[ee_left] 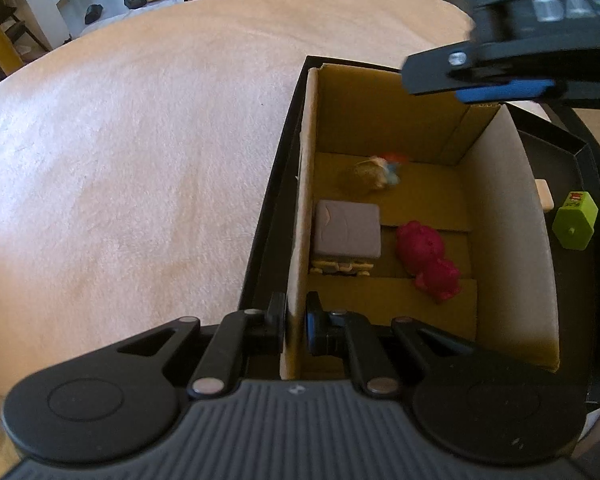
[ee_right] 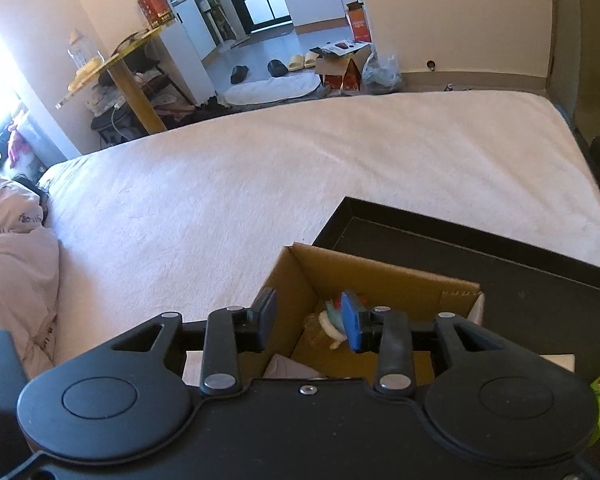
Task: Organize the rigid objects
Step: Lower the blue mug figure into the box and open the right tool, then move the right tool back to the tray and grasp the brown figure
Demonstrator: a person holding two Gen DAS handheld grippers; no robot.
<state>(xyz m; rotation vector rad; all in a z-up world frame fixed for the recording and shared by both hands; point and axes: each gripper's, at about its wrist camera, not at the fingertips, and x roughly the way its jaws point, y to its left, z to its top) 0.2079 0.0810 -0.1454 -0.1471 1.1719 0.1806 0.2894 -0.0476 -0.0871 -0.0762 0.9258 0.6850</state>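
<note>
A brown cardboard box stands inside a black tray on the bed. In it lie a grey block on a cream base, a red bear figure and a tan figure with red and blue bits. My left gripper is shut on the box's near left wall. My right gripper is open and empty above the box's far end; it also shows in the left wrist view. A green hexagonal toy lies in the tray right of the box.
The pink-white bed cover spreads left and beyond the tray. A small cream piece sits by the box's right wall. A quilt lies at the bed's left. Shoes and cartons are on the floor beyond.
</note>
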